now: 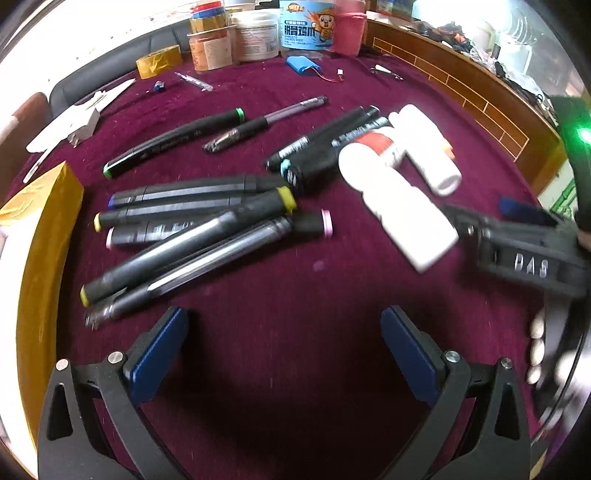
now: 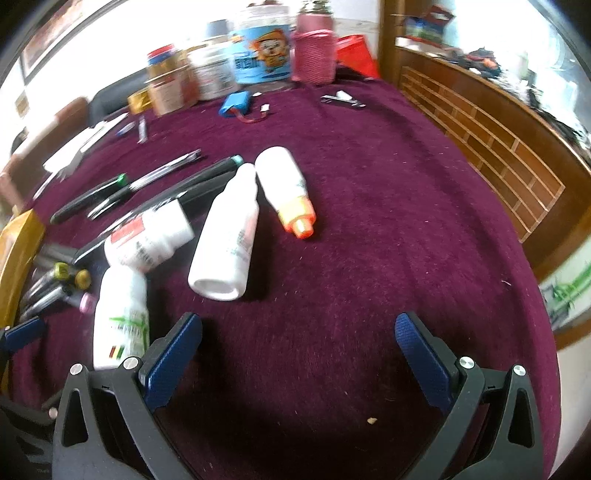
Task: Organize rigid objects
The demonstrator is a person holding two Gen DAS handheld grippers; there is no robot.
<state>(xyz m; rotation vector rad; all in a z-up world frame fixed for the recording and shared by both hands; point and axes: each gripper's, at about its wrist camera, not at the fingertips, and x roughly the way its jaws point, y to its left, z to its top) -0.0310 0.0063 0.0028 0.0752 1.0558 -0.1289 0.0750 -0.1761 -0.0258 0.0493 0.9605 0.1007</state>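
Surface: a table covered in dark maroon velvet cloth [image 1: 295, 295], with a brown wooden lattice-panelled rail [image 2: 491, 147] along the right of both frames.
Left gripper [image 1: 284, 328]: bottom centre of the left wrist view; its blue-padded black jaws stand wide apart over bare cloth and hold nothing.
Right gripper [image 2: 299, 332]: bottom centre of the right wrist view; jaws equally wide apart, empty. In the left wrist view its blurred black body sits at the right edge, just beside a white bottle.
Markers: a loose pile of black marker pens with coloured end caps [image 1: 199, 221] lies in the left centre of the left wrist view, just above the left jaw; several touch or cross each other.
Gold box: a shiny yellow-gold box [image 1: 40, 236] stands at the left edge, beside the pile.
Bottles: a cluster of white plastic bottles lying on their sides [image 2: 225, 236], centre-left of the right wrist view; one with an orange cap [image 2: 291, 199] touches its neighbour at the far end, one with a red label [image 2: 147, 236] rests on a marker, and one with a green print [image 2: 120, 317] lies just beside the right gripper's left pad.
Farther pens: a green-capped black marker [image 1: 173, 140] and a slim pen lie apart, upper centre-left.
Back row: jars and tubs, including a blue-labelled plastic tub [image 1: 303, 26] and a small blue battery pack with a red wire [image 1: 304, 64], line the top edge.
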